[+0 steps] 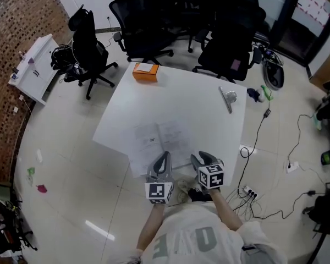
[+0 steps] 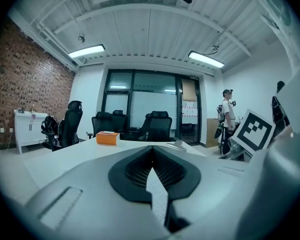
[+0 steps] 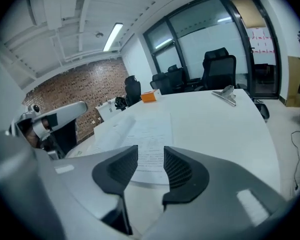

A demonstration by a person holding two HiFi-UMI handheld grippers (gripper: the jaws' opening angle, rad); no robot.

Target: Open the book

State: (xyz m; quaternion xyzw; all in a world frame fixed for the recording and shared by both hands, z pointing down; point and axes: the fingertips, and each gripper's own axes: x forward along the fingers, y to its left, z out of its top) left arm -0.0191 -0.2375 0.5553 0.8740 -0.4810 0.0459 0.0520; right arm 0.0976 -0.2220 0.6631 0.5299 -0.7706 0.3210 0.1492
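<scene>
Left gripper [image 1: 164,158]: jaws pressed together at the tips. Its own view shows a pale, print-like strip in the gap behind the closed tips. Whether that is a page nipped there or only paper seen past the jaws cannot be told. In the head view its tips sit over the near edge of the book [image 1: 160,136].

Book: lies flat on the white table [image 1: 203,120], close to the table's near edge, with printed pages facing up. It appears already spread. The fold runs roughly from 6 to 12 o'clock, tilted slightly, and the two pages extend toward 9 and 3.

Right gripper [image 1: 199,159]: jaws spread wide, nothing between the pads. The right-hand page lies just ahead of and below them. In the head view the book lies at about 10 o'clock from this gripper, whose tips sit just beside the book's near right corner.

Judgement: the left gripper is marginally the nearer. Any further page lift from the right would have to approach toward 10 o'clock and turn the page over the fold toward 9.
</scene>
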